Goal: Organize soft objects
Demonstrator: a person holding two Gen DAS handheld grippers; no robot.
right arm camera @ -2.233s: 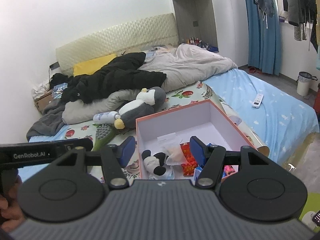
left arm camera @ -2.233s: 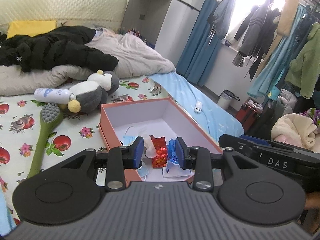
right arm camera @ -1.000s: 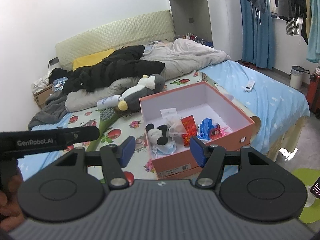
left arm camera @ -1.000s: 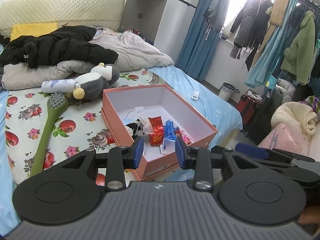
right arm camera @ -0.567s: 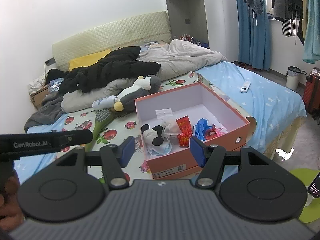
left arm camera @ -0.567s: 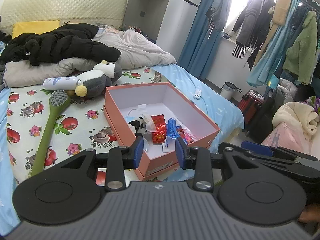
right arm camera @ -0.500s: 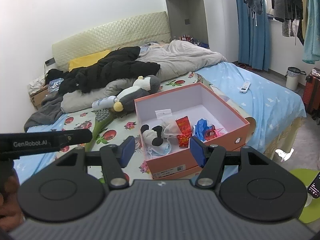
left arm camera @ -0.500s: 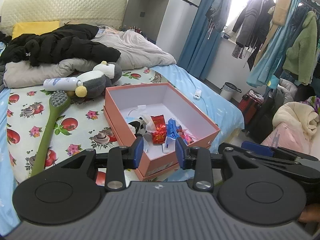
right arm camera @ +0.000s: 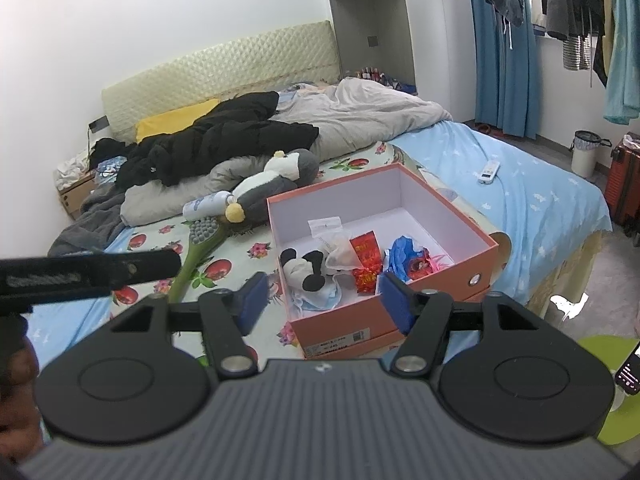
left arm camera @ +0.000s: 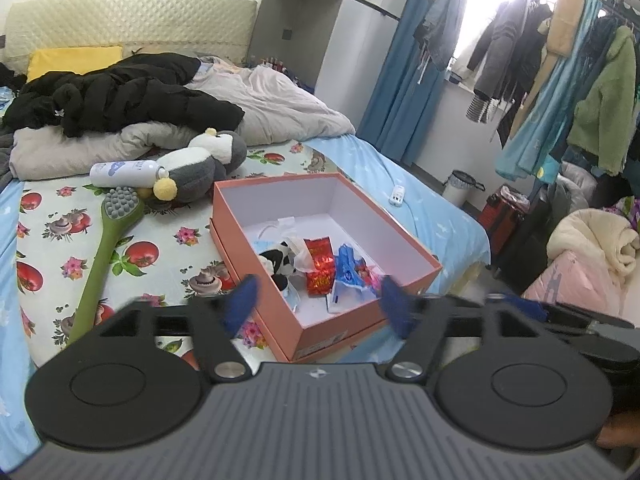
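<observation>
Both jaws have just been opening, so I now see my left hand-held gripper (left arm camera: 316, 300) and right hand-held gripper (right arm camera: 322, 300) spread wide and empty, with the soft toys in the orange box (right arm camera: 476, 276) at twelve o'clock, suggesting tidying is done.

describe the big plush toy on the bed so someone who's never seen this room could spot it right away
Start at the open orange box on the flowered sheet. Just behind its far left corner, against the rumpled grey bedding, lies the penguin plush, outside the box. It is grey and white with a round yellow foot, far larger than the small black-and-white plush inside the box.
</observation>
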